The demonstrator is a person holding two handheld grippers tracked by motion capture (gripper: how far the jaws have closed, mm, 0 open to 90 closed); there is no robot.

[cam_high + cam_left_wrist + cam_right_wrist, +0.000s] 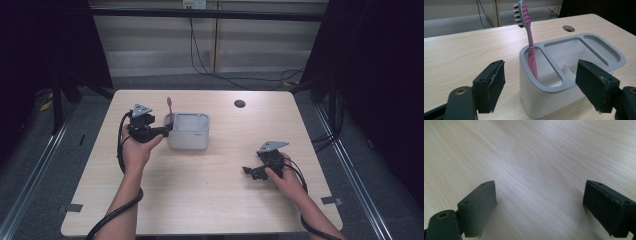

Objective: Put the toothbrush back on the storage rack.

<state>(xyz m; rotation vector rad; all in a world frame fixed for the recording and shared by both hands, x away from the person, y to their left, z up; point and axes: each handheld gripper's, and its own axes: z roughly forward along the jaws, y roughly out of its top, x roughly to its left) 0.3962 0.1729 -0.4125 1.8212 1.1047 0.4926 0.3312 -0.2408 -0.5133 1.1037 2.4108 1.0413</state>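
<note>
1. Pink toothbrush (pixel 531 47) stood tilted in the end slot of grey holder (pixel 571 75), bristles up.
2. Left claw (pixel 541 85) was wide open just beside the holder, w/ the toothbrush end of the holder between its jaws; pads touched nothing.
3. Right claw (pixel 541 207) was wide open, empty, over bare tabletop (pixel 531 157), well apart from holder (pixel 188 131).
</note>
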